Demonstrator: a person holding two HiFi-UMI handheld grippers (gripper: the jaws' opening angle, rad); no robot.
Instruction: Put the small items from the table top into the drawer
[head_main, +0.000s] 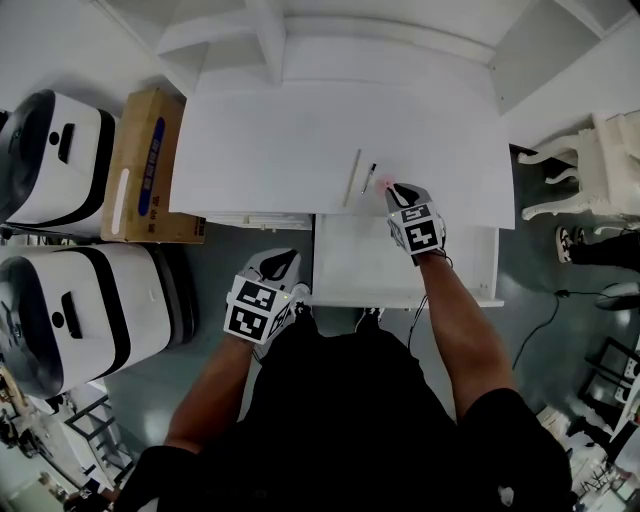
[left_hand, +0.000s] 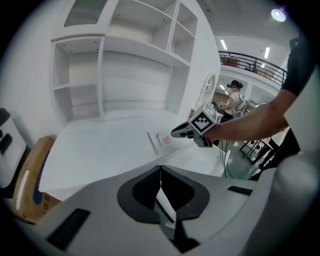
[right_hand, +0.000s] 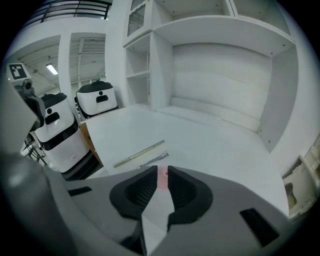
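Nearest us: left gripper (head_main: 280, 264), held low at our left side, this side of the table edge. Its jaws are pressed together with nothing between them. Idle.

Next: drawer (head_main: 360, 262), pulled out toward us under the right half of the table top (head_main: 280, 140). We see only its bare white floor; no item shows in it.

At the near edge of the table top, just beyond the drawer: right gripper (head_main: 397, 192), jaws set narrowly around the pink item (left_hand: 166, 140). The pink fills the gap between the jaw tips, so we judge it grasped. It sits at table level, not yet carried off.

Just left of the pink item: small dark pen-like piece (head_main: 368, 179), lying flat, untouched.

Left of that, close beside it: long thin rod (head_main: 352, 178), lying flat, pointing away from us, untouched.

Status, as we judge it:
- Stowed: none.
- In hand: the pink item.
- Left to do: carry it back over the drawer, then the pen-like piece and the rod.
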